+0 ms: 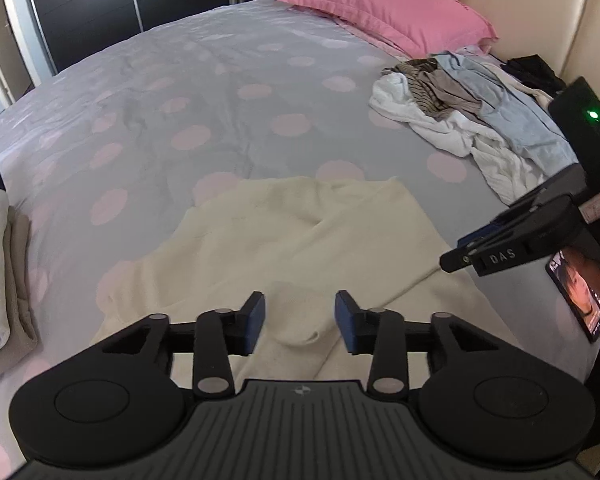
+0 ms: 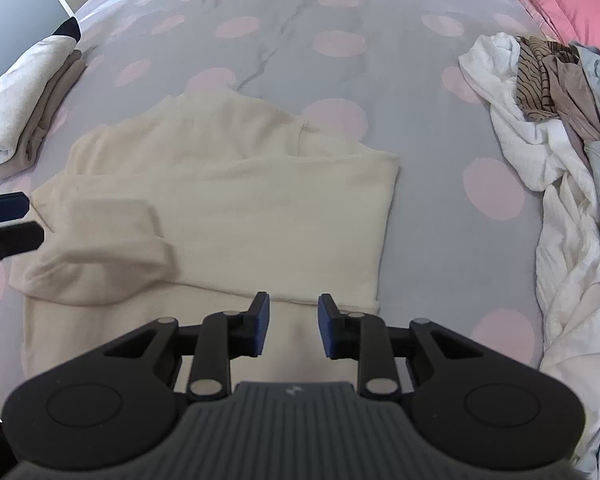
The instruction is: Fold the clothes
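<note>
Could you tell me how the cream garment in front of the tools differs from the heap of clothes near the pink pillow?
The cream garment is one piece, spread flat and partly folded; the heap of clothes is several crumpled pieces. The garment is one plain colour; the heap mixes white, pale blue and striped brown. Both lie on the dotted bedspread.

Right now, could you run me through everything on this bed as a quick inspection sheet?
Surface: grey bedspread with pink dots.
Job's things: cream top lying flat, partly folded, one sleeve laid across it; folded stack at the left.
Clutter: unfolded clothes heap at the right; pink pillow; phone, screen lit.
Grippers: left hand-held gripper and right hand-held gripper both open above the top, gripping nothing.
Cables: nothing seen clearly.
Surroundings: padded headboard, dark wardrobe.
</note>
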Demonstrator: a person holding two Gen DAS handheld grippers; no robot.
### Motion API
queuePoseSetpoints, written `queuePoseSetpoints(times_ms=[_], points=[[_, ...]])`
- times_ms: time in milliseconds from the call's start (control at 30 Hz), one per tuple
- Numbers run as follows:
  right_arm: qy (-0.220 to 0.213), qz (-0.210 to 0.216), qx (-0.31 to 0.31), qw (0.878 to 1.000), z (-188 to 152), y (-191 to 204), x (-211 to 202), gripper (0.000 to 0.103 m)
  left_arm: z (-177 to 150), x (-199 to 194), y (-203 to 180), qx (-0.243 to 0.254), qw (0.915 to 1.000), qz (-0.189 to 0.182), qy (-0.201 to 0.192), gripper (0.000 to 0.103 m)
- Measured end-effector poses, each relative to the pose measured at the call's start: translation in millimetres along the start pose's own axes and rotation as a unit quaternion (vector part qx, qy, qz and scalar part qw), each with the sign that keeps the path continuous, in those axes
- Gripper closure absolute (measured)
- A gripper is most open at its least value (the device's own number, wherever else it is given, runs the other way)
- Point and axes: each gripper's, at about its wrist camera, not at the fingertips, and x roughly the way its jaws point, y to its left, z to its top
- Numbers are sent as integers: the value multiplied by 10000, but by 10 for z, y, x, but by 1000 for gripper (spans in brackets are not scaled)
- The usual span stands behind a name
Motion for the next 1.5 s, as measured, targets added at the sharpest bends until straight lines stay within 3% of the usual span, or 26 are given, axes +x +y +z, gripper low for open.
queuePoseSetpoints(times_ms=[200,367,567,600,667,767,933,1100,1167,1200,1367,1500], points=[[66,152,8,9999,14,61,38,73,-184,-13,211,28,9994,323,95,56],[4,266,-111,9996,67,205,54,72,-475,143,458,137,9973,550,474,56],[-29,215,-90,9997,227,325,142,69,-772,406,623,132,9948,470,892,56],[-19,201,-62,9998,261,334,162,69,-795,425,630,93,9952,374,897,60],[-3,181,-10,9998,333,354,202,69,-830,442,625,43,9960,197,869,83],[-21,174,23,9998,427,384,239,69,-874,405,587,148,9972,20,734,103],[46,289,126,9995,535,407,288,69,-999,277,452,512,9956,-429,656,103],[81,345,227,9991,580,452,339,67,-1112,228,398,687,9969,188,333,101],[103,353,335,9988,610,453,374,65,-1107,212,441,691,9965,379,290,82],[112,368,424,9984,636,446,395,65,-1100,203,465,684,9962,433,307,79],[30,321,785,9964,827,422,520,65,-1090,151,602,761,9940,681,387,74],[9,411,936,9948,978,421,669,66,-1143,87,793,527,9944,826,389,71]])
